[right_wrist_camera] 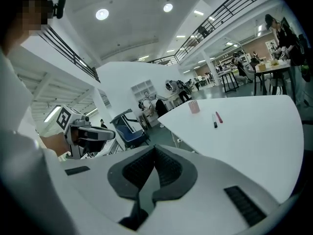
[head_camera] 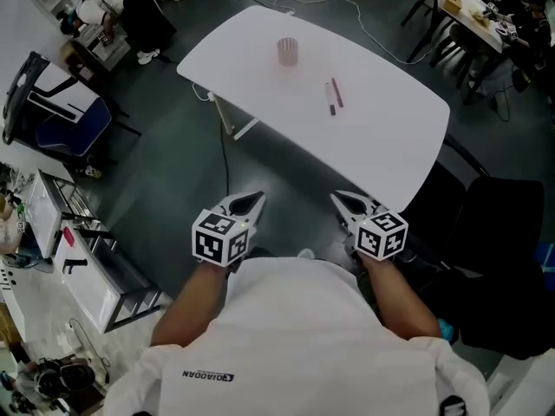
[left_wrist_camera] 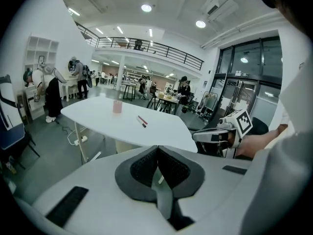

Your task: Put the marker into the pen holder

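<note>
Fingers shut and empty on my left gripper (head_camera: pixel 257 198) and right gripper (head_camera: pixel 336 199). The marker (head_camera: pixel 336 93) lies up-frame on the desk (head_camera: pixel 381 137), lengthwise away, nearer my right.

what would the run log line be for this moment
left tongs: shut, empty | right tongs: shut, empty | markers: two, lying on table | pen holder: upright, apart from markers | grasp: none yet

In the head view, I see the table (head_camera: pixel 381 150) across the upper middle of the frame. On it, the pen holder (head_camera: pixel 287 51) stands toward the upper left. Two markers (head_camera: pixel 336 94) lie side by side to its lower right, well apart from it. My left gripper (head_camera: pixel 250 203) and right gripper (head_camera: pixel 343 201) sit side by side below the table's near edge.
</note>
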`<control>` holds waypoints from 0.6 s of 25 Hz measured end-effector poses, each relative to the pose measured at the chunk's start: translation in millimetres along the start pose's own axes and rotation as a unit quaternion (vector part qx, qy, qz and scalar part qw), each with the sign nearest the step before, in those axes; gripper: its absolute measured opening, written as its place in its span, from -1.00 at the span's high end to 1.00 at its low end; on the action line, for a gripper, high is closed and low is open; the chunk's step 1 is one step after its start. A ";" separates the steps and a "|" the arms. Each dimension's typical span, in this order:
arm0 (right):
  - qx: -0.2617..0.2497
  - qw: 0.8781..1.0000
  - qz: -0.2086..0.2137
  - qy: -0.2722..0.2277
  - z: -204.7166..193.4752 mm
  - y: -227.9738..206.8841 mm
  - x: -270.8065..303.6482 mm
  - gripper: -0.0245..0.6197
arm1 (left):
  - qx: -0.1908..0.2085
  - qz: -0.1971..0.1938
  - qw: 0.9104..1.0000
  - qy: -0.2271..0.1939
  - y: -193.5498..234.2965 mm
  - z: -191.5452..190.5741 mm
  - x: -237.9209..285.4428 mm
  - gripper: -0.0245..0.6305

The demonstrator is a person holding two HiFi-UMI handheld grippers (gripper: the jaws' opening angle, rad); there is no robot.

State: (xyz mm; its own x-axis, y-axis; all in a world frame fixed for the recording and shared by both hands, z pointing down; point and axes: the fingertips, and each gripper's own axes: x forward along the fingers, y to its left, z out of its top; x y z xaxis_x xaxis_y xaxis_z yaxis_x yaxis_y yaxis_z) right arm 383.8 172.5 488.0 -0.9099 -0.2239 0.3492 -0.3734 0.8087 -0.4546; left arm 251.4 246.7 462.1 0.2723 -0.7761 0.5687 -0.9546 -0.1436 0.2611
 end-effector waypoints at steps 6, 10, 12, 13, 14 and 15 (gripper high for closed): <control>0.009 1.000 0.005 0.019 -9.4 -11.3 22.0 0.87 | -0.021 0.016 1.000 0.009 24.9 -8.6 6.6 0.84; 0.003 1.000 0.007 0.017 -2.8 -4.9 44.7 0.87 | -0.033 0.011 0.999 0.018 51.3 -13.5 12.1 0.84; -0.007 1.000 0.002 0.016 3.5 -5.8 54.1 0.87 | -0.030 0.006 0.999 0.015 64.8 -5.9 19.7 0.84; -0.012 1.000 -0.002 0.016 5.7 -8.7 58.8 0.87 | -0.027 0.003 1.000 0.010 71.6 0.9 24.8 0.84; -0.014 1.000 -0.008 0.017 7.4 -13.0 63.7 0.87 | -0.021 0.001 1.000 0.003 78.6 9.6 30.2 0.84; -0.014 1.000 -0.015 0.018 8.7 -17.9 68.8 0.87 | -0.014 -0.002 1.000 -0.004 85.5 19.3 35.4 0.84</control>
State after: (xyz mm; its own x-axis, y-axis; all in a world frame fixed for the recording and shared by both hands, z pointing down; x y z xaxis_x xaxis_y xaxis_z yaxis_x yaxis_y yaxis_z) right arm 326.4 137.9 513.0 -0.8912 -0.2291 0.3915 -0.3946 0.8172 -0.4202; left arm 177.1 195.0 489.6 0.2747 -0.7809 0.5610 -0.9496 -0.1289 0.2856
